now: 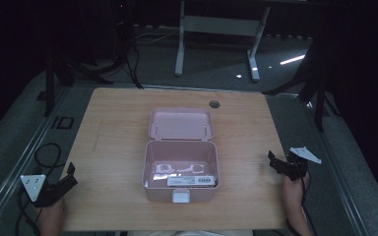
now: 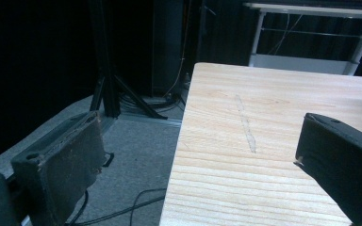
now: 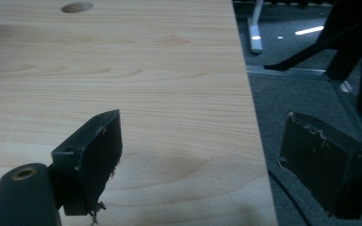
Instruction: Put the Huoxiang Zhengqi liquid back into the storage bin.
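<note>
Plastic, thin-walled and pink, is what the box (image 1: 180, 169) looks to be made of, so it should handle light and fairly stiff, with smooth walls that a jaw could slide on if the squeeze is weak. It sits in the middle of the wooden table (image 1: 113, 142), its lid (image 1: 180, 123) swung fully back and lying open behind it, and a white latch (image 1: 180, 196) shows on the front wall, nearest the person. Inside lie white plastic pieces (image 1: 177, 168) and a flat labelled card (image 1: 189, 180); these seem very light and could rattle or spill if the box is tipped. The left gripper (image 1: 68, 176) rests at the near left corner of the table with its jaws spread apart and nothing between them, well apart from the box; the right gripper (image 1: 275, 162) hovers at the right edge, likewise spread and empty. Best hold, I judge, is across a side wall near the rim, or the far edge of the lid for closing, with the other gripper steadying the base, since an unweighted box may skate on the wood
</note>
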`<state>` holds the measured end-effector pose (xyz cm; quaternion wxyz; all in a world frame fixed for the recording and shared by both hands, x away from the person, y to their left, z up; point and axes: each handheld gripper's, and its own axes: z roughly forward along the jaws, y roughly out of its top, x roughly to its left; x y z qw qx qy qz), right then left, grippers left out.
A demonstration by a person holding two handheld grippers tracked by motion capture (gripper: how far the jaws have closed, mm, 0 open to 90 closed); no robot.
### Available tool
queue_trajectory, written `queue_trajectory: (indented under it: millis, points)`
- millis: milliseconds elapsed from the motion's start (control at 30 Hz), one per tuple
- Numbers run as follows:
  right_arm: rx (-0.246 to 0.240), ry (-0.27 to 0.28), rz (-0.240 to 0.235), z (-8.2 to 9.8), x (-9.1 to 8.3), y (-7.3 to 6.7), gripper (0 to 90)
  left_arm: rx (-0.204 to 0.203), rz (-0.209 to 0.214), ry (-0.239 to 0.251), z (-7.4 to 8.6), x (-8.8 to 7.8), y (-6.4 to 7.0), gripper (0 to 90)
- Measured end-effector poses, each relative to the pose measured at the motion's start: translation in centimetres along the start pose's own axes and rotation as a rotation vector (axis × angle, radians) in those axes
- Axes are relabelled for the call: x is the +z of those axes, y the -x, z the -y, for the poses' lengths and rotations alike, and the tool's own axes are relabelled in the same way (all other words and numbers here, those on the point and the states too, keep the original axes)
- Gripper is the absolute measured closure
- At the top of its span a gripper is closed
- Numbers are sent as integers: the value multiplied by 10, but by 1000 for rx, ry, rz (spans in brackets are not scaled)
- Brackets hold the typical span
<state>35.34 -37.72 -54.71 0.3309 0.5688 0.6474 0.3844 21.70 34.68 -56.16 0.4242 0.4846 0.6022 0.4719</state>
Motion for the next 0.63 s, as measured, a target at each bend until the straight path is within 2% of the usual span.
queue_trajectory:
  millis: [633]
  points:
    - [-6, -4, 2, 1, 3, 0, 132, -5, 0, 2, 0, 0, -1, 21]
